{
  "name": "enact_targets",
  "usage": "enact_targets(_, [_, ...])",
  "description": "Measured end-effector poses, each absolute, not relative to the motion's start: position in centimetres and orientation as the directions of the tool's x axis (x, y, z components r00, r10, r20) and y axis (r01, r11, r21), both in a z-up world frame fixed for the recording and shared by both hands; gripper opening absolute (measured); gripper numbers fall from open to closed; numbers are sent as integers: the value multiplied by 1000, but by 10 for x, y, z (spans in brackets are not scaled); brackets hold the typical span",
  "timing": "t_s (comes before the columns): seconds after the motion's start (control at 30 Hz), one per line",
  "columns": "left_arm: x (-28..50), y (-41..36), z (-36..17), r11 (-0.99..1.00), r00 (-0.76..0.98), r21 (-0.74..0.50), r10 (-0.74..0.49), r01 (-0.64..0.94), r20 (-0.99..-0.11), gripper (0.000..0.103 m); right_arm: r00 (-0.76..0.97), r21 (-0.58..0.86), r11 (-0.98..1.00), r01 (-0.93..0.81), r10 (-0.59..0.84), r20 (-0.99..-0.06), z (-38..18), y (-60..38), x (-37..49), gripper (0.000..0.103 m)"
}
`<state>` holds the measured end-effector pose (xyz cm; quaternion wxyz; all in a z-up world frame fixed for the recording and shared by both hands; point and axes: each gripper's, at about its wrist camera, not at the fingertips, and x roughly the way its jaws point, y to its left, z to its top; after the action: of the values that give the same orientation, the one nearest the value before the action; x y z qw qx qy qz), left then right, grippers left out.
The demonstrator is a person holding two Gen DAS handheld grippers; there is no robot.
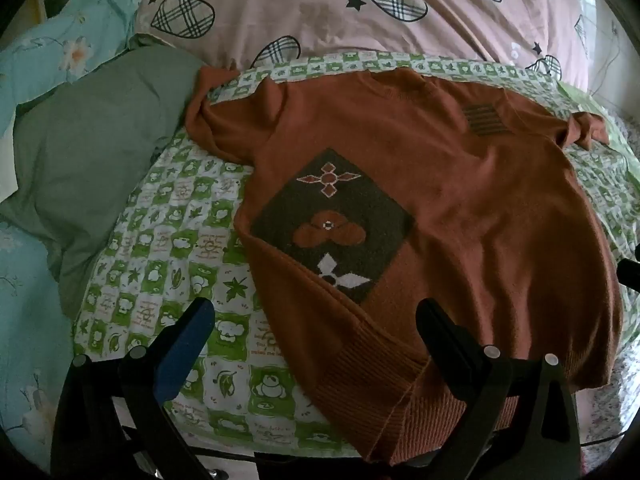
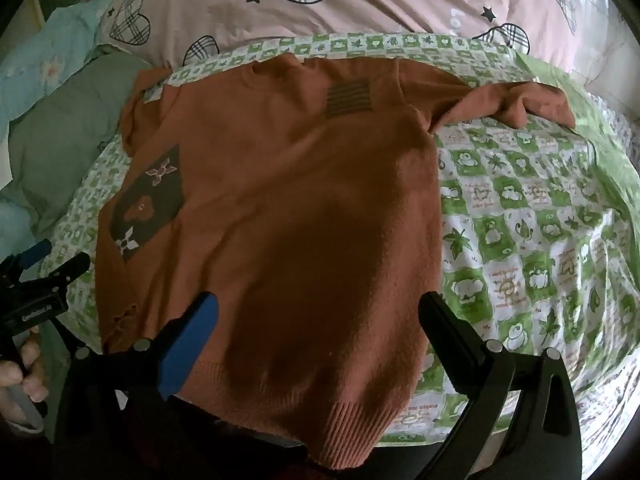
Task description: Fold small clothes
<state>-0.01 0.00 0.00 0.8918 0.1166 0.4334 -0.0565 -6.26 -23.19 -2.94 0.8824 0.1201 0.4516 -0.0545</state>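
The bed point(image 1: 168, 240), covered by a green-and-white checked sheet printed with bears and leaves, carries the whole scene; a pink quilt with plaid hearts point(image 1: 320, 4) lies bunched along its far side, and a plain grey-green pillow point(image 1: 92, 160) and a pale blue flowered cloth point(image 1: 60, 48) sit at its left.

The rust-orange knitted sweater point(image 2: 288, 208) lies spread flat and face up across the middle of the bed, neckline toward the quilt and ribbed hem toward me. Both short sleeves lie out to the sides, the left one point(image 1: 228, 120) rumpled near the pillow, the right one point(image 2: 512, 108) creased on the sheet. A dark brown diamond panel with flower motifs point(image 1: 332, 224) marks the left front; a small striped patch point(image 2: 350, 98) sits on the chest.

My left gripper point(image 1: 316, 344) hangs above the hem's left corner, its fingers spread wide with nothing between them. My right gripper point(image 2: 320, 332) hangs over the lower middle of the sweater, fingers equally wide and empty. My left hand point(image 2: 24, 368) shows at the edge of the right wrist view.

Progress, as I judge it: the sweater is laid out but no fold is made; sleeves, sides and hem all remain.
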Motion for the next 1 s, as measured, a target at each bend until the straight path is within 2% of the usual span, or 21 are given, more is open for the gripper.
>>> enact_targets(1.0, [7, -5, -3, 960, 619, 157, -22, 234, -785, 101, 574, 203, 958, 200, 53, -817, -30, -232, -59, 100])
